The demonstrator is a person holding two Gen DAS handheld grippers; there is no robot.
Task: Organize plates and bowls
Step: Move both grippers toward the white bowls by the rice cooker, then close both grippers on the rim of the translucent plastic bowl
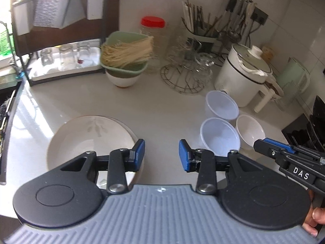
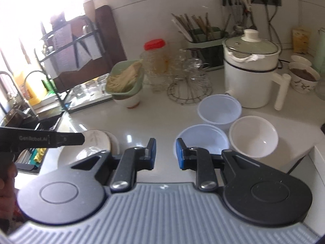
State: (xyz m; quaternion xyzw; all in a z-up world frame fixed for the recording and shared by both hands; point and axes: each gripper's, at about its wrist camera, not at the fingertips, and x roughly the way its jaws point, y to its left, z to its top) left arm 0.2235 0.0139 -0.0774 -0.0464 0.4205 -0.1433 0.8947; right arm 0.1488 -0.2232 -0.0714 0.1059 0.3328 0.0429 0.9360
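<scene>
Left of the white cooker (image 1: 243, 77), the plates (image 1: 89, 140) are sitting stacked. The left gripper (image 1: 161, 155) is hovering beside them, fingers apart and empty. The right gripper (image 2: 164, 151), also parted, is hanging before three bowls (image 2: 202, 140) clustered unstacked in front of the cooker; nesting them likely remains.

daylight from left | window blown out | fisheye edges | slight blur
</scene>
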